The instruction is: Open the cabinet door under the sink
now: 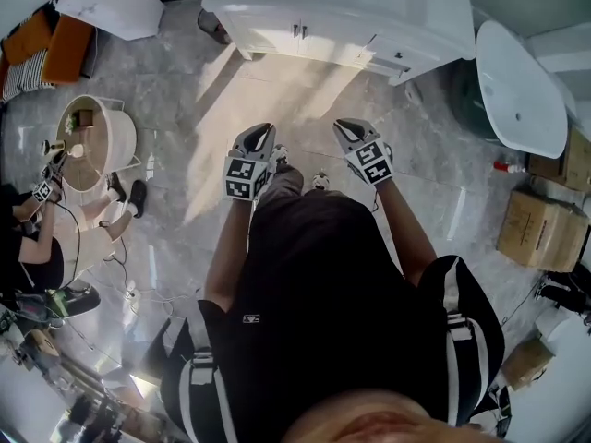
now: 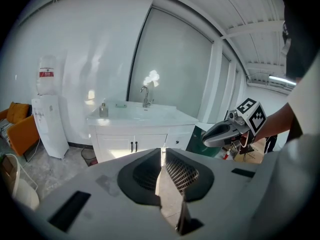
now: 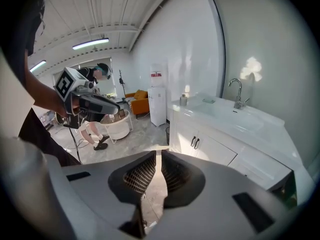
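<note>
The left hand-held gripper (image 1: 263, 132) is held clenched, with nothing between its jaws. The cabinet door (image 1: 272, 37) under the sink is seen shut, straight ahead and well apart across the floor (image 1: 305, 95). Its upright black handles (image 1: 298, 30) lie between the two reaches, neither judged clearly nearer. The right hand-held gripper (image 1: 346, 127) is likewise clenched and empty.

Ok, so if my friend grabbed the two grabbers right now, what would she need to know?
Left gripper: jaws together, empty.
Right gripper: jaws together, empty.
Both are held in the air, well back from the white cabinet.
The doors under the sink are shut, with black handles side by side in the middle.
Done: nothing yet.
Left: step closer, grip a handle, pull the door open.
</note>
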`<state>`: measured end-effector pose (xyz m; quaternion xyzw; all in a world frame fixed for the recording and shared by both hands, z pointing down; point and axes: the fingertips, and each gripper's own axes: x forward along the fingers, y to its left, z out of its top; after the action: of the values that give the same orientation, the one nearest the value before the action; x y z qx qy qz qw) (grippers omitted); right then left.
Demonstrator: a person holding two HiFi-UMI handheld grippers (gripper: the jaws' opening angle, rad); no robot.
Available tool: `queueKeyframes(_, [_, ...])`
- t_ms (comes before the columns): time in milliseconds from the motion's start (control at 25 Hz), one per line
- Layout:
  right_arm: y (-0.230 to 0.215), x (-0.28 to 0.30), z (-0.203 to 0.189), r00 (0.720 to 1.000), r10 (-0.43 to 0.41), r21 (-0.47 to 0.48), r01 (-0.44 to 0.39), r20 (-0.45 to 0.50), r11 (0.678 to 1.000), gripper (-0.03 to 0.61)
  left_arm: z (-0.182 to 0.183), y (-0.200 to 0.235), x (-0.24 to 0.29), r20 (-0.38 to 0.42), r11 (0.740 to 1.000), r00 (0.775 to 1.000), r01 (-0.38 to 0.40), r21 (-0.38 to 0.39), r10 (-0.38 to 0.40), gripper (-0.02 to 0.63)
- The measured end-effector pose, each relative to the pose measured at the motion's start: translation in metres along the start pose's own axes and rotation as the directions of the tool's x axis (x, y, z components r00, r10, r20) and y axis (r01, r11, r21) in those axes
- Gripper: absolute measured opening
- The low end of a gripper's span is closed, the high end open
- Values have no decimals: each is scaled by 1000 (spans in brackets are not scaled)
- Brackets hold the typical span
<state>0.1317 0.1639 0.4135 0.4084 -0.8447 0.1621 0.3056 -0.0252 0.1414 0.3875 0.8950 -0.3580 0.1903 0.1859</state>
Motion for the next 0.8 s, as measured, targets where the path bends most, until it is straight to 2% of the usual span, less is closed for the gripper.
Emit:
queueKeyframes(240, [-7, 29, 21, 998, -52, 10, 52, -24, 999, 89, 7, 45, 12, -12, 999, 999, 50, 0, -50, 37])
queueKeyframes(560, [-18, 58, 50, 989, -148, 57, 148, -12, 987, 89, 24, 90, 38, -35, 987, 989, 148, 62, -146, 37])
queueKeyframes(800, [-13, 75, 47, 989, -141, 63, 143, -36, 988, 89, 38, 104, 47, -48, 981, 985, 168, 94, -164, 37])
